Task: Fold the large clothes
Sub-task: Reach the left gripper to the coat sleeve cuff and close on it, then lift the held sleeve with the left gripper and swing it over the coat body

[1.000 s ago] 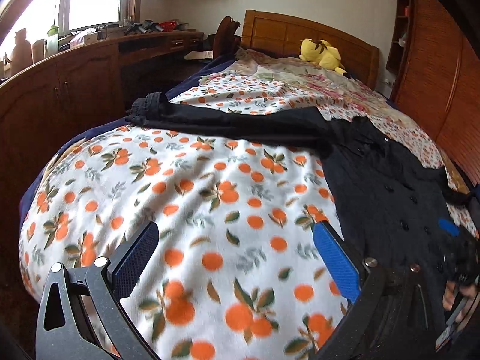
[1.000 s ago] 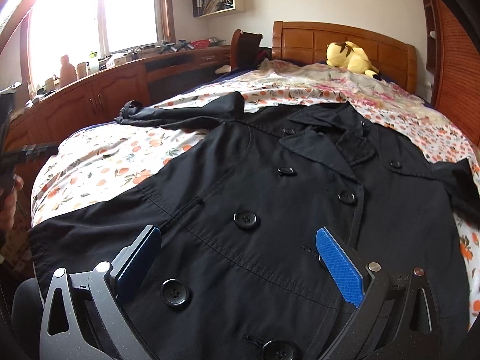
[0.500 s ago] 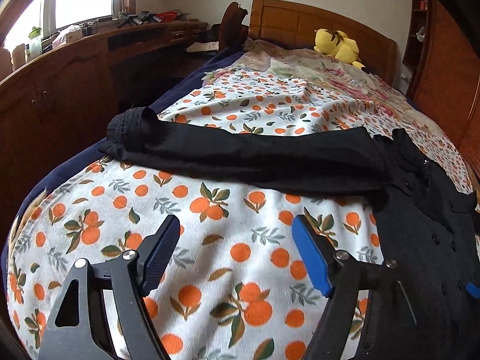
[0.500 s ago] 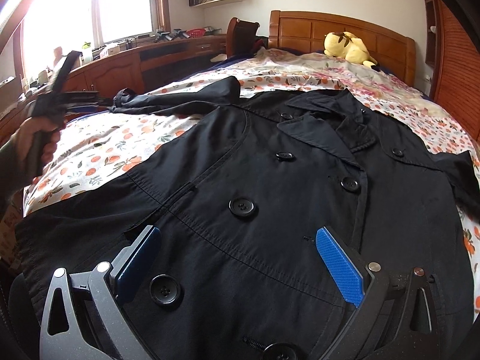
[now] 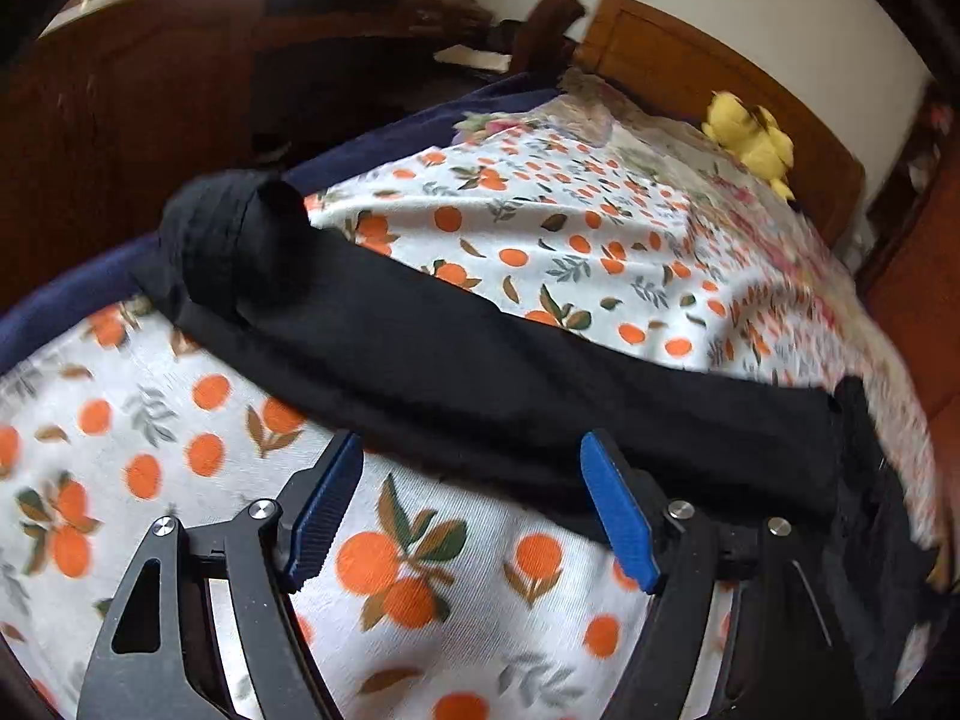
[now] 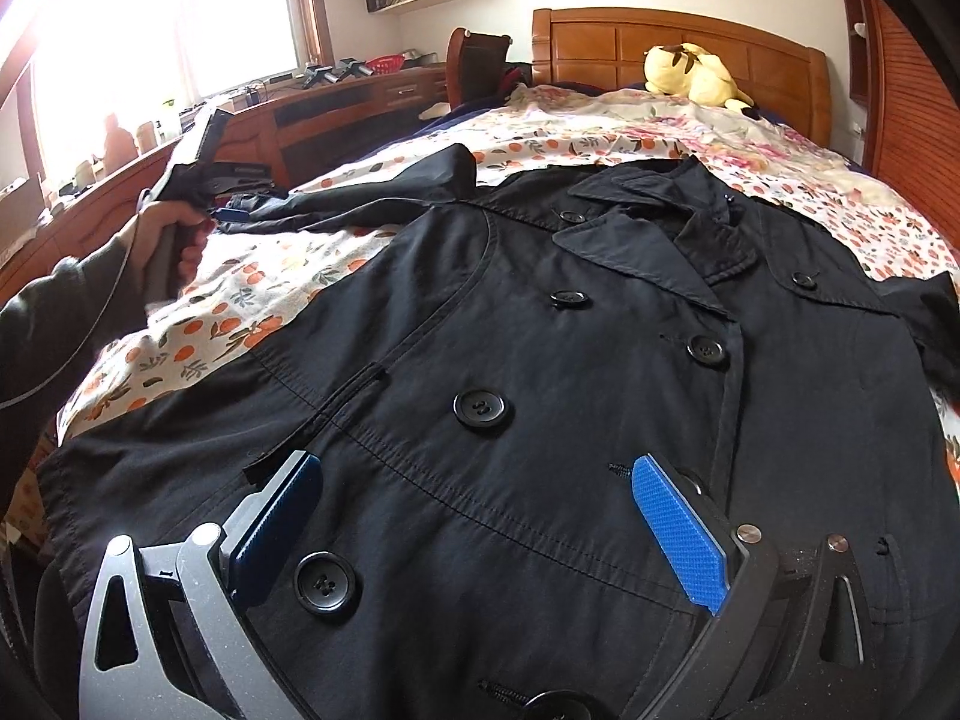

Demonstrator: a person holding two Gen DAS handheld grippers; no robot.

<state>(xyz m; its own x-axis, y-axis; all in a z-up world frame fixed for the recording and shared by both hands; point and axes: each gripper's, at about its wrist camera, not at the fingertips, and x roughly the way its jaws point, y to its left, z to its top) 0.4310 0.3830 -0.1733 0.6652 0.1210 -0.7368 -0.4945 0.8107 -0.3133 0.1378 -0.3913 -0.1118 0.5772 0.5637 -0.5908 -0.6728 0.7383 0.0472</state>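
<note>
Left gripper [image 5: 471,504] gaped wide, nearer the sleeve [image 5: 480,372] stretched crosswise toward the bed's [image 5: 150,420] left edge; right gripper [image 6: 474,516] wide too.

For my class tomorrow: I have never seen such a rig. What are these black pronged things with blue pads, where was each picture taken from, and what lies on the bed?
No robot here: a person holds a two-finger grasping tool in each hand, each carrying a camera looking along its fingers. The left wrist view shows the left tool, open and holding nothing, close to the long black sleeve stretched across the orange-patterned bedsheet. The right wrist view shows the right tool, also open and empty, above the black double-breasted buttoned coat lying face up. Far back, a yellow plush toy sits by the wooden headboard.
</note>
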